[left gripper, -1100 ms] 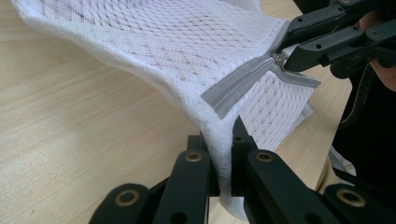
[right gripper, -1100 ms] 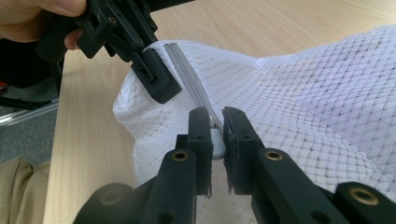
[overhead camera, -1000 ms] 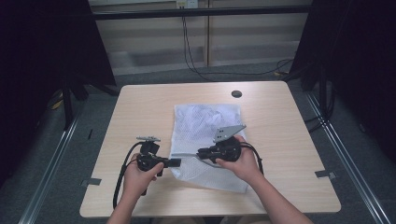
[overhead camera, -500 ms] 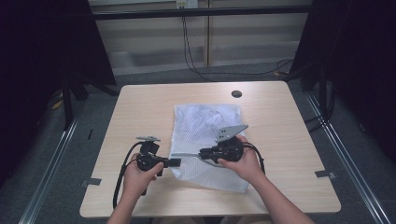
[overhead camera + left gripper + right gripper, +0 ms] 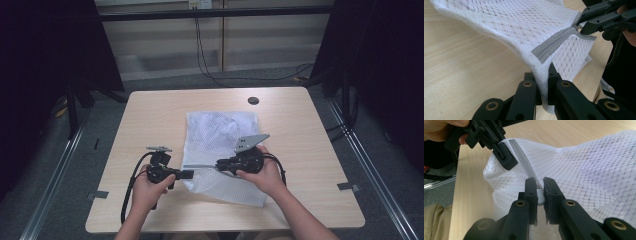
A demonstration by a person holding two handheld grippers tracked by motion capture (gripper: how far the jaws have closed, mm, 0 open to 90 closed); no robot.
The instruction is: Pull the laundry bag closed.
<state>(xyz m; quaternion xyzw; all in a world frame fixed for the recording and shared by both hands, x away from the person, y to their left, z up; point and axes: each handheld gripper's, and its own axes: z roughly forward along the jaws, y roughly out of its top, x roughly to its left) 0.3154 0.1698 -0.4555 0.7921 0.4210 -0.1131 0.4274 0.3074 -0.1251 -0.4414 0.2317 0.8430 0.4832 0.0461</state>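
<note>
From the high view, a white mesh laundry bag (image 5: pixel 220 150) lies flat near the middle of the wooden table (image 5: pixel 150 115), with a small dark round disc (image 5: pixel 253 100) well apart toward the far edge and cables (image 5: pixel 210 55) trailing over the floor behind; nothing stands between the hands and the bag. The left gripper (image 5: pixel 186 174) meets the bag's near left edge, and the right gripper (image 5: pixel 220 163) reaches over the bag under its grey plate, its hand hiding the mesh beneath. In the left gripper view, the left gripper (image 5: pixel 543 82) has its jaws pressed together on a fold of the mesh at the end of the grey zipper (image 5: pixel 554 43), lifting the fabric off the wood; the far right gripper (image 5: pixel 580 26) meets the zipper's other end, where the slider is too small to read clearly. In the right gripper view, the right gripper (image 5: pixel 539 191) pinches a pale zipper pull (image 5: pixel 540 196) between closed jaws, the zipper tape running away to the left gripper (image 5: pixel 507 160), which clamps the bag's corner.
</note>
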